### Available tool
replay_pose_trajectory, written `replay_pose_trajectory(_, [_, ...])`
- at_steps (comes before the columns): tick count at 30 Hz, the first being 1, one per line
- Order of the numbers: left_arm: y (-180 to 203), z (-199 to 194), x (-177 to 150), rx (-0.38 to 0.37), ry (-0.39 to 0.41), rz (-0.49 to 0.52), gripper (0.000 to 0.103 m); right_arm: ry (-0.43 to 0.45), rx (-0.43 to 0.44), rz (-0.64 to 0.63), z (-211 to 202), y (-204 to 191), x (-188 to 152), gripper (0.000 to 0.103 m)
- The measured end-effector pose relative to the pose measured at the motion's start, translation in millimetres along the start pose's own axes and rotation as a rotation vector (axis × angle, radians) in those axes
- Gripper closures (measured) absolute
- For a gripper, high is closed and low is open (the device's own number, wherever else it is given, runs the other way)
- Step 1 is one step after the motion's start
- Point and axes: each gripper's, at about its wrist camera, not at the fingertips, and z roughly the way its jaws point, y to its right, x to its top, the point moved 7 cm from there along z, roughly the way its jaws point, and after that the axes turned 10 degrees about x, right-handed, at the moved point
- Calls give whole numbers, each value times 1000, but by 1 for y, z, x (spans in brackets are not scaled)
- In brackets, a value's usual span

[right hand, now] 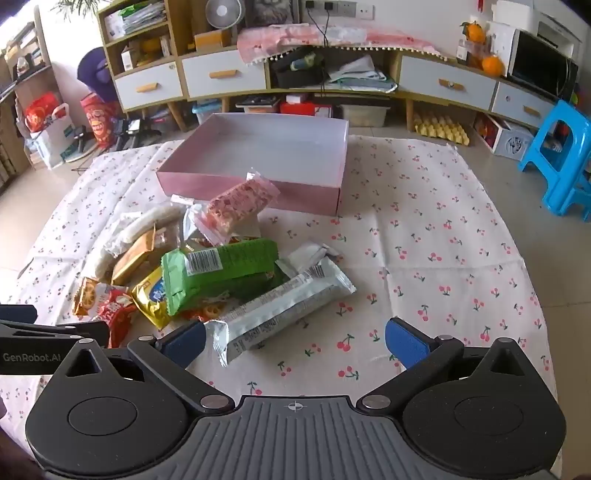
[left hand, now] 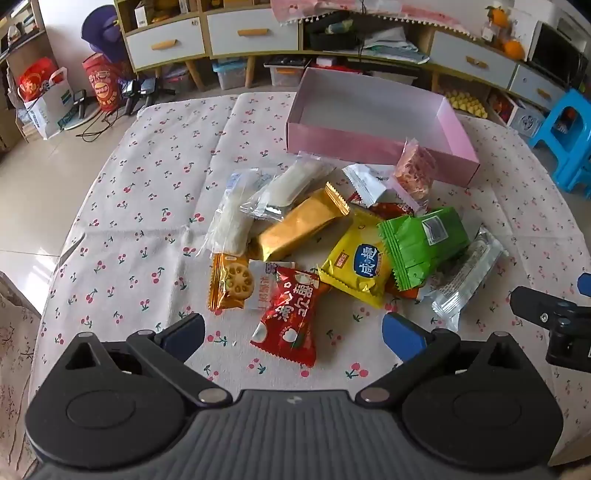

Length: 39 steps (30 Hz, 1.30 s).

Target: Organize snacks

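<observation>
Glossy foil snack wrappers; matt pink card box; creased cotton cloth.

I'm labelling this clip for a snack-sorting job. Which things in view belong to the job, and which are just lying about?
Part of the job:
- pink box, nothing in it yet
- red packet
- yellow packet
- green packet
- gold bar
- silver bar
- pink crispy bar

Just lying about:
- blue stool
- oranges
- red bags
- desk fan
</observation>
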Motion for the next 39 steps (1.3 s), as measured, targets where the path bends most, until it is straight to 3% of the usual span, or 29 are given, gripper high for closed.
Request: replay_pose_trajectory(39, [1,1,-1,0,9,0,1,-18,-15,-9,4,1,-6,0])
